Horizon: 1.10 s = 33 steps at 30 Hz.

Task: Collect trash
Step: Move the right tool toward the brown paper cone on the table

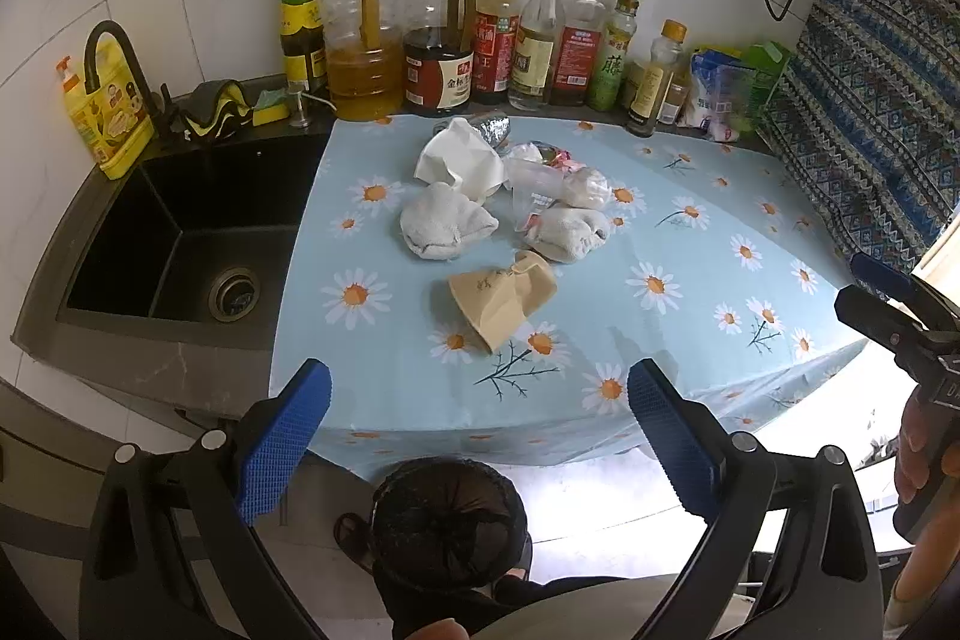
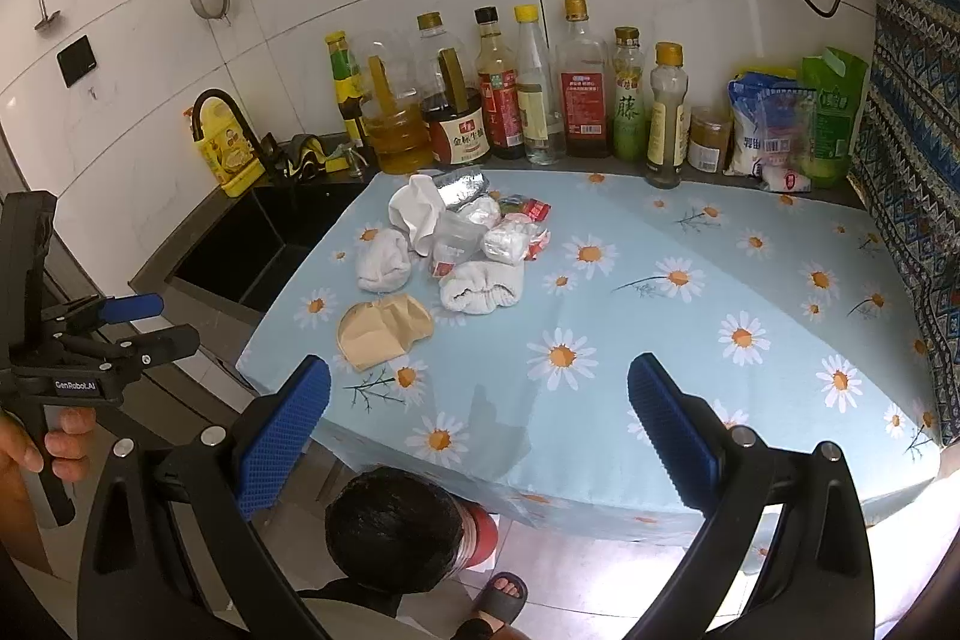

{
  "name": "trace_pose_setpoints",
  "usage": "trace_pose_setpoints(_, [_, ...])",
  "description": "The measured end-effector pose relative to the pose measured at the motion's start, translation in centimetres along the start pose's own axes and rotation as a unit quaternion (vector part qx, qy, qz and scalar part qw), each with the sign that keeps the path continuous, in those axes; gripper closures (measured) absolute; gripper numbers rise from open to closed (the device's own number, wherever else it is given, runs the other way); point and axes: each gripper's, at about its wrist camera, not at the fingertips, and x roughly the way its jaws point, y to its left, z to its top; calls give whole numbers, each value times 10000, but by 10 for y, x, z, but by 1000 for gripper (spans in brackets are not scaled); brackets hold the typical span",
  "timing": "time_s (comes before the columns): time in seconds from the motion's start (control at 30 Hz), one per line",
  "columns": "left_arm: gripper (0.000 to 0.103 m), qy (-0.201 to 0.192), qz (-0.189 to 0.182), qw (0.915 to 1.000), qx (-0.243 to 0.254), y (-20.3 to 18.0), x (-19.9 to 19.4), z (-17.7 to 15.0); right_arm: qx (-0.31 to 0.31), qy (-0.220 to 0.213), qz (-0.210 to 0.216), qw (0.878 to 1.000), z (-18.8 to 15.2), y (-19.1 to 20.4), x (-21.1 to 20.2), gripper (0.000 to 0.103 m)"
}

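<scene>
Both my grippers are angled down over the near edge of the counter, nothing gripped. Biggest thing in view: the daisy-print blue tablecloth [image 1: 690, 232] covering the counter, near edge hanging over the front. To its left, the black sink [image 1: 180, 232], with a black faucet [image 1: 114, 46] and a yellow dish-soap bottle [image 1: 108, 118] behind it. Row of oil and sauce bottles [image 1: 456, 40] lines the tiled back wall; bagged goods [image 2: 780, 130] stand at the row's right end, next to a patterned cloth [image 2: 918, 100] hanging on the right. Below the table edge, a bin lined with a black bag [image 1: 447, 514] sits on the floor, between my left jaws in that camera's view; a sandalled foot [image 2: 501, 595] is just beside it. My left gripper [image 1: 480, 436] has its jaws spread as wide as they go, blue pads clear of everything, tilted steeply down. My right gripper [image 2: 480, 436] is the same: fully spread, empty, tilted down a bit less. Each shows at the edge of the other's camera, a hand [image 2: 36, 454] wrapped around the left one's handle. The trash pile [image 1: 510, 196] sits mid-table toward the back, well ahead of both sets of jaws: crumpled white paper, two white wadded tissues, clear plastic wrappers, a piece of foil. Nearest me, slightly apart from the pile, lies a flattened tan paper cup [image 1: 501, 301].
</scene>
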Motion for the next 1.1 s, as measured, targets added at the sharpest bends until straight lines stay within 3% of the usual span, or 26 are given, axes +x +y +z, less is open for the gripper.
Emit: trace_pose_setpoints(1.1, [7, 87, 10, 10000, 48, -4, 6, 6, -137, 44, -1, 9999, 1, 13, 8, 4])
